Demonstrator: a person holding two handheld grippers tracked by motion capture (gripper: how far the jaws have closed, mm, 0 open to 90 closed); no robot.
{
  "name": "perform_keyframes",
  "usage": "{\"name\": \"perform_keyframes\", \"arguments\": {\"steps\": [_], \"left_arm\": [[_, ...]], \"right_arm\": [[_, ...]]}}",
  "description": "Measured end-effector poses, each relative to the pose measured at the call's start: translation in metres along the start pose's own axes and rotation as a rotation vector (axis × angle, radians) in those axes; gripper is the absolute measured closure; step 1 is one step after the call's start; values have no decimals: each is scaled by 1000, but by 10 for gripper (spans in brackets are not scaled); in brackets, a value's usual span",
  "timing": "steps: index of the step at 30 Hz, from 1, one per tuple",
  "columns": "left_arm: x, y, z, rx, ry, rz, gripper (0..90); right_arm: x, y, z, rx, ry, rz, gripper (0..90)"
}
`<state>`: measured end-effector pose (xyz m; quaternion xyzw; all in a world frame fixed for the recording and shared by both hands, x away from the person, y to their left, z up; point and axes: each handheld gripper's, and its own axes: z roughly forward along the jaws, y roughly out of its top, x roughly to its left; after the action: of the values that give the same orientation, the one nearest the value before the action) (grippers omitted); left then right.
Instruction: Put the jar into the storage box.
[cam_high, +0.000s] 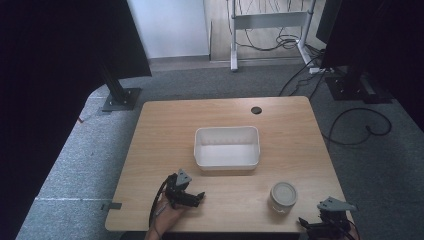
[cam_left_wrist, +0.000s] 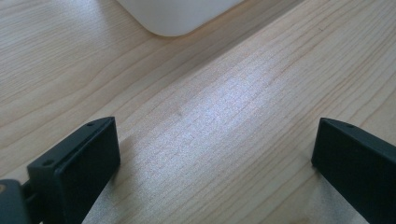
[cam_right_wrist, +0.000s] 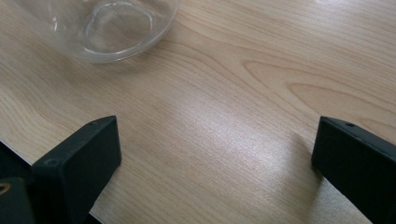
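A: So, from the high view, what lies on the wooden table (cam_high: 165, 130)?

B: A white rectangular bin (cam_high: 227, 147) sits near the middle, open side up. A clear jar with a pale lid (cam_high: 283, 196) stands upright toward the near right corner, well apart from the bin. The left gripper (cam_high: 200, 196) rests low over the near left part of the table, held by a hand (cam_high: 167, 212) coming in from the bottom edge, its tips pointing right. The right gripper (cam_high: 305, 224) sits at the near right edge, just beside the jar and not touching it.

A: And the left gripper view?

B: Its two black jaws stand wide apart with only bare wood grain between them. A rounded corner of the bin (cam_left_wrist: 180, 16) shows at the top, ahead of the jaws and clear of them.

A: The right gripper view?

B: The same stance: the jaws are spread wide and grasp nothing. The jar (cam_right_wrist: 100, 28) appears at the upper left as clear glass resting on the table, ahead of the left-hand jaw and apart from it.
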<state>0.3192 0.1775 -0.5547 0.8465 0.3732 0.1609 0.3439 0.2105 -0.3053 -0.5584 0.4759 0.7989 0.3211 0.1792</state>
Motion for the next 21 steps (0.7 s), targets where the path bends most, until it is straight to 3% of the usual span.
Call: {"name": "perform_keyframes", "arguments": {"steps": [21], "left_arm": [[0,0,0,0,0,0,7]], "right_arm": [[0,-2,0,-8,-26,27,0]]}}
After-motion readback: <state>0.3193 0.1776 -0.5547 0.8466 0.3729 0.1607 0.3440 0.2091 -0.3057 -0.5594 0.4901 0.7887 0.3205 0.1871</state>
